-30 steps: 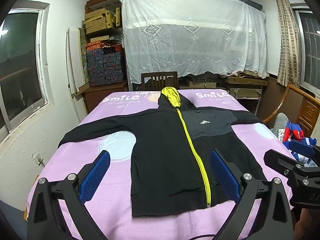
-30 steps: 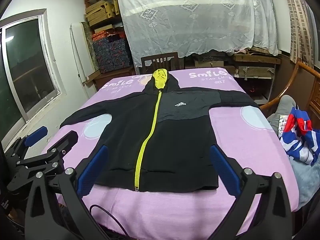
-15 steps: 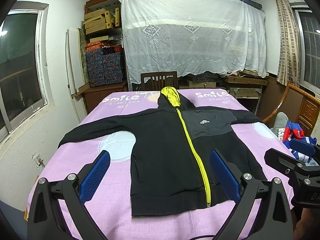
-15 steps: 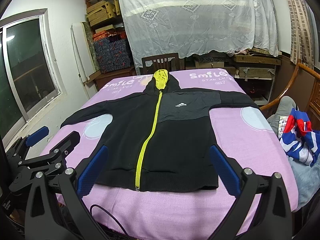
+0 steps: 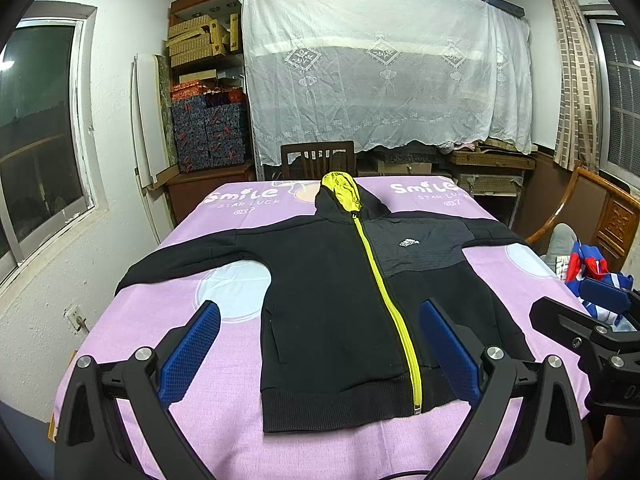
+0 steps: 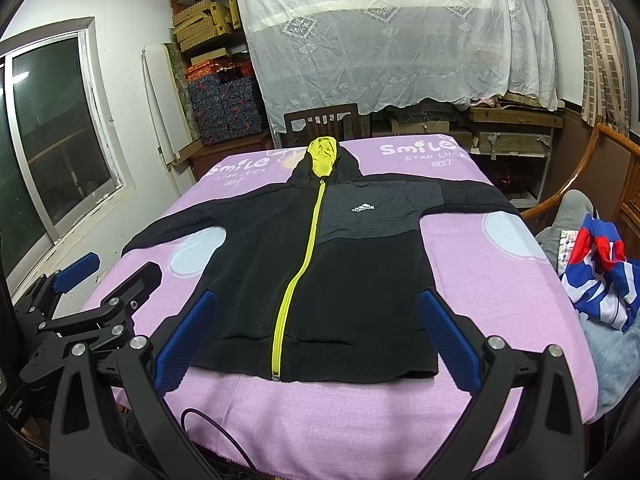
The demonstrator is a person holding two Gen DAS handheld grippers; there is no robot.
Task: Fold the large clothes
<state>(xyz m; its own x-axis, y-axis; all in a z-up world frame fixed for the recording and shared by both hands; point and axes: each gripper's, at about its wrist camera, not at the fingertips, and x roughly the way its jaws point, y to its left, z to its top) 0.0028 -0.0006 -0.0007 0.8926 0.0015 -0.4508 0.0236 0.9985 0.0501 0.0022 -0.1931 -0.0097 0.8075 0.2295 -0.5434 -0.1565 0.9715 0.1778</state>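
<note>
My left gripper (image 5: pixel 320 354) has its jaws spread wide, nothing between the blue pads (image 5: pixel 188 354), nothing touched; it hangs above the near hem of the hoodie (image 5: pixel 340 300). Right gripper (image 6: pixel 318 350): same, jaws wide apart, holding nothing, clear of the cloth. The hoodie lies flat and face up on the desk (image 5: pixel 224 436) with its purple cover, zipped, yellow zipper (image 5: pixel 384 288) running from hood to hem, both sleeves stretched out to the sides, hood pointing at the far chair (image 5: pixel 318 158). Left view shows my right gripper at its right edge, beside the desk's right side. Right view shows my left gripper (image 6: pixel 80 292) low at the left, off the desk's near-left corner, plus a black cable (image 6: pixel 212 432) over the near edge. It also shows the red-white-blue cloth (image 6: pixel 600 276) on the right more fully.
</note>
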